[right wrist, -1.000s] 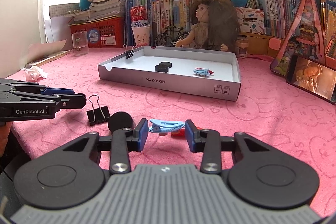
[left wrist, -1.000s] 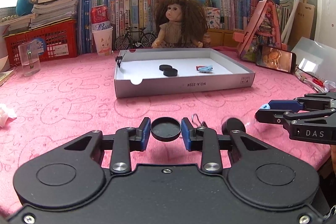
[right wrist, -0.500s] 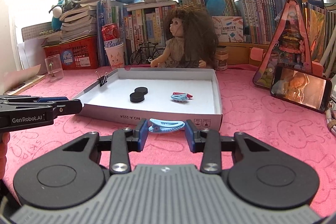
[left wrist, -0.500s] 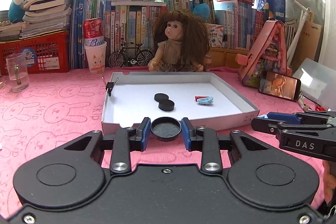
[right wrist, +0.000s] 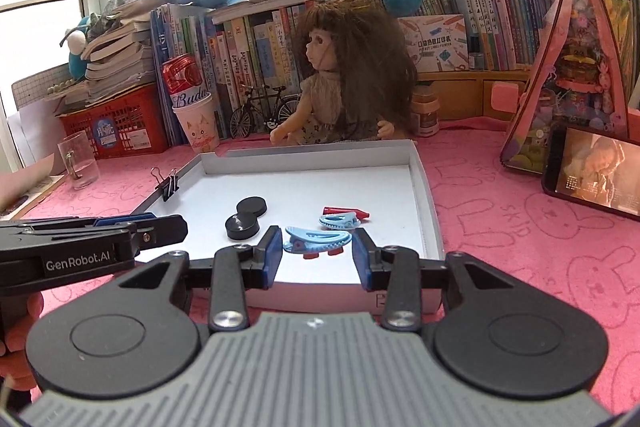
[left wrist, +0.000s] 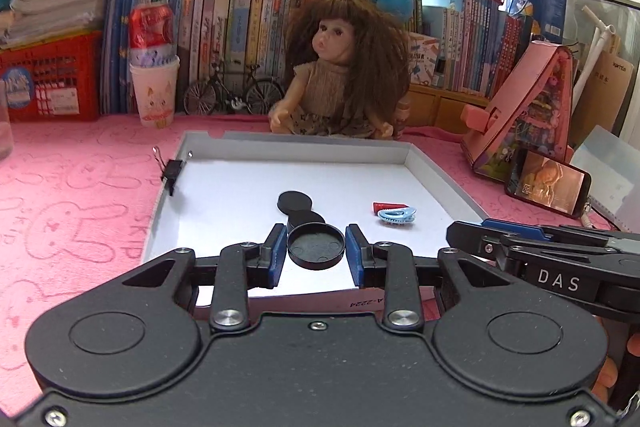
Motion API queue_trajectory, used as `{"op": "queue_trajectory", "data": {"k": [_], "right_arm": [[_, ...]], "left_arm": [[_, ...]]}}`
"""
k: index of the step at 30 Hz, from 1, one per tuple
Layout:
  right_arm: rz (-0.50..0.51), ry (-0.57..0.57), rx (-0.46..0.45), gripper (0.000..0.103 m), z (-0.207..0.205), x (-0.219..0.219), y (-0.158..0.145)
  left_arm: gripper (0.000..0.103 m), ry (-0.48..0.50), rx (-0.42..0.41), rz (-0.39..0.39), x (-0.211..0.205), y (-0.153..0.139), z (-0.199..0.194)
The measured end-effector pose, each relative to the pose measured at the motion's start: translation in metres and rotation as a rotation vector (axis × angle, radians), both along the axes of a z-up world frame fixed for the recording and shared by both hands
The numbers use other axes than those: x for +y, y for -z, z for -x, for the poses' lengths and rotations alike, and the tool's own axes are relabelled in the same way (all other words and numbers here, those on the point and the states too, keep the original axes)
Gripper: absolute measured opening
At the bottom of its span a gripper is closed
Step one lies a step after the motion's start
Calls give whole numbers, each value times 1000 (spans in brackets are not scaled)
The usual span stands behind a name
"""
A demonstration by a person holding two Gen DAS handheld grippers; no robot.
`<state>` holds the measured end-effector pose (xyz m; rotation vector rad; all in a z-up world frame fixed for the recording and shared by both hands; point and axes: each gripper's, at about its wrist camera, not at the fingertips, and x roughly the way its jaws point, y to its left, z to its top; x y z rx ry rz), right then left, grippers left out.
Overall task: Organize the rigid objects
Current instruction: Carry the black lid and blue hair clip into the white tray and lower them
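Observation:
My left gripper point(left wrist: 316, 247) is shut on a round black cap point(left wrist: 316, 245) and holds it over the front part of the white tray point(left wrist: 224, 215). My right gripper point(right wrist: 318, 247) is shut on a light blue hair clip point(right wrist: 318, 239) over the tray's front right point(right wrist: 420, 187). In the tray lie two black discs point(right wrist: 246, 215), also in the left wrist view point(left wrist: 296, 205), and another blue clip on a red piece point(right wrist: 340, 219), also in the left wrist view point(left wrist: 396, 214). A black binder clip point(left wrist: 172, 169) grips the tray's left wall.
A doll point(left wrist: 344, 75) sits behind the tray, with books, a cup with a can point(left wrist: 154, 83), a toy bicycle and a red basket point(left wrist: 48, 79) along the back. A phone point(right wrist: 596, 171) leans at the right. A glass point(right wrist: 78, 159) stands at the left on the pink cloth.
Both grippers have moved forward from the table's front edge to above the tray's front part, each still holding its object.

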<state>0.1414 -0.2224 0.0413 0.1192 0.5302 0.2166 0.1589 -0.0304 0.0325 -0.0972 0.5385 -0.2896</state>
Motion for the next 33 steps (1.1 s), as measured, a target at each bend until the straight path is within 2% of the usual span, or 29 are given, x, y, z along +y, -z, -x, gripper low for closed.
{"op": "queue_trajectory", "data": {"k": [5, 14, 33], "right_arm": [[-17, 16, 67, 43, -27, -2, 9], [9, 21, 125, 43, -54, 5, 23], [65, 33, 130, 43, -81, 15, 32]], "left_arm": [[30, -2, 99, 19, -1, 11, -33], [30, 12, 154, -62, -21, 23, -65], [30, -36, 126, -107, -21, 31, -88]]}}
